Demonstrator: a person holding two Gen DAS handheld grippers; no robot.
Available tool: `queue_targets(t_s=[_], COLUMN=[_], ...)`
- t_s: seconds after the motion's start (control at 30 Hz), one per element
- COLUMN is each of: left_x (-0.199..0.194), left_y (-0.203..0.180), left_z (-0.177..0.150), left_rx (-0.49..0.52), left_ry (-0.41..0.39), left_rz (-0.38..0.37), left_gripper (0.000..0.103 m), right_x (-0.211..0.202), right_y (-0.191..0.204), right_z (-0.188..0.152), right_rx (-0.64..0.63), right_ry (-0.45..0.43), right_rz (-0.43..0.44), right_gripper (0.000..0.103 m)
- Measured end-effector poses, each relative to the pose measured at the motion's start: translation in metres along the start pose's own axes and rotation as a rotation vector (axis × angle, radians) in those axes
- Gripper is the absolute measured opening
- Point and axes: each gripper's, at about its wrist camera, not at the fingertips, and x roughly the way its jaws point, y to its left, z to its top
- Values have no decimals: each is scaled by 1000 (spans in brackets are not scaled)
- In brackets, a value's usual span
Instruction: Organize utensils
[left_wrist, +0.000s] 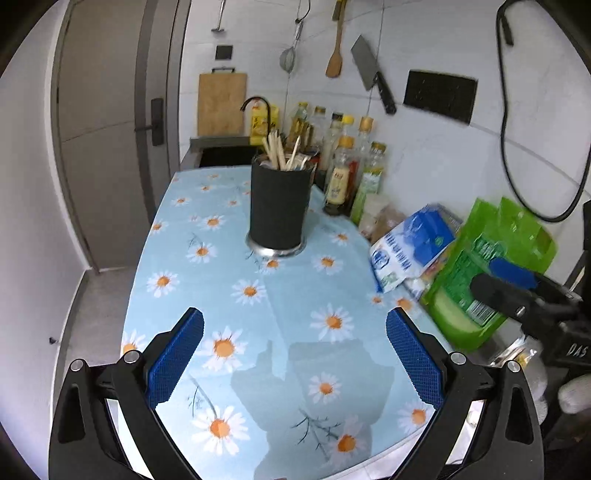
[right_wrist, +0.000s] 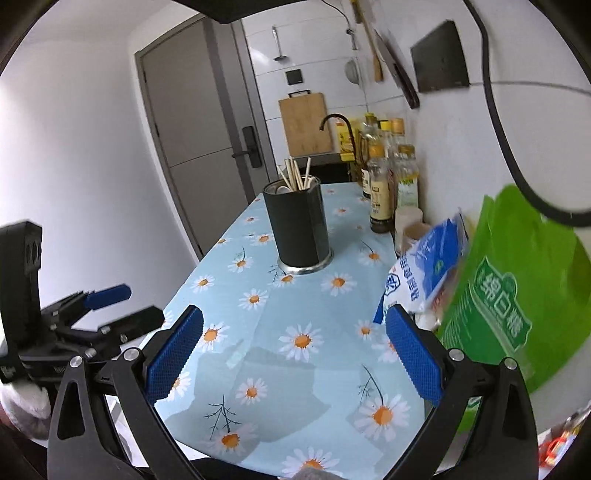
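The black holder (left_wrist: 277, 206) stands upright on the daisy-print cloth (left_wrist: 295, 295), well ahead of both tools, and it already has chopsticks (left_wrist: 275, 151) and what looks like a pale spoon standing in it. No loose utensil lies anywhere on the visible cloth, so the sorting looks finished, or close to it; anything lying outside these views cannot be ruled out. The left gripper (left_wrist: 294, 360) hangs over the near end of the cloth with its jaws spread wide and nothing between them. The right gripper (right_wrist: 293, 356) is likewise released and empty, just beside the blue-and-white bag (right_wrist: 424, 273) and the green bag (right_wrist: 517, 295) along the wall. Bottles (left_wrist: 351, 173) crowd behind the holder and seem outside the job.
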Motion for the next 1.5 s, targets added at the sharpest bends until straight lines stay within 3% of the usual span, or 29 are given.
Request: queue_targets(t_s=[0.83, 1.5], left_x=[-3, -4], left_y=[3, -5], left_z=[-28, -30], left_rx=[-88, -57], left_ry=[68, 72], left_rz=[-42, -38], left_gripper=[96, 96], right_x=[4, 1], right_y=[6, 2], right_z=[-14, -16], right_rx=[23, 6], right_ry=[50, 70], right_rz=[3, -2], right_gripper=[98, 98])
